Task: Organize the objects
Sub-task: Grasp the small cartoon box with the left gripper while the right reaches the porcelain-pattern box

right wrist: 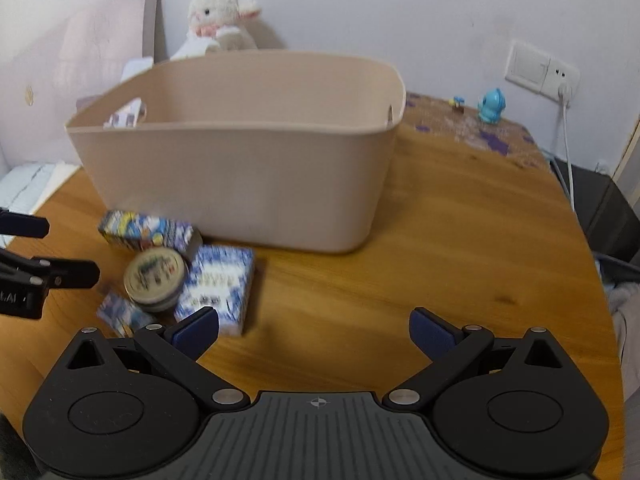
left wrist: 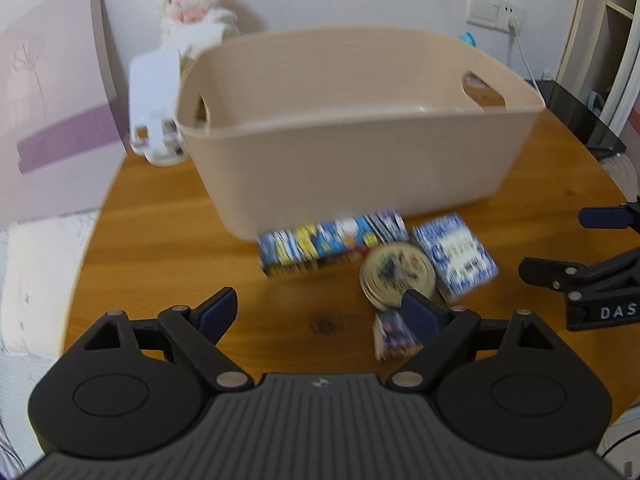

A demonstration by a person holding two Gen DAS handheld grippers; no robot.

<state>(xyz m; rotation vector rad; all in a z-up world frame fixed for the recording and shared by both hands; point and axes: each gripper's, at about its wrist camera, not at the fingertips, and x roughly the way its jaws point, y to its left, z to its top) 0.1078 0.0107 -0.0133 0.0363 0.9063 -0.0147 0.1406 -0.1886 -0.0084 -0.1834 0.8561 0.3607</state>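
Observation:
A beige plastic basket (left wrist: pixel 360 168) (right wrist: pixel 240 188) stands on the round wooden table (left wrist: pixel 168 264) (right wrist: pixel 440 264). In front of it lie a long colourful box (left wrist: pixel 332 242) (right wrist: pixel 148 232), a round gold tin (left wrist: pixel 396 274) (right wrist: pixel 155 276), a blue-white patterned box (left wrist: pixel 456 258) (right wrist: pixel 218 286) and a small dark box (left wrist: pixel 394 336) (right wrist: pixel 118 314). My left gripper (left wrist: pixel 320 312) is open and empty, just in front and left of these items. My right gripper (right wrist: pixel 314 330) is open and empty, right of them; it also shows in the left wrist view (left wrist: pixel 568 244).
A white plush toy (left wrist: pixel 200 4) (right wrist: pixel 222 16) and a white object (left wrist: pixel 154 112) stand behind the basket by the wall. A blue figurine (right wrist: pixel 491 106) sits at the table's far right near a wall socket (right wrist: pixel 540 68). A black box (left wrist: pixel 576 116) is right of the table.

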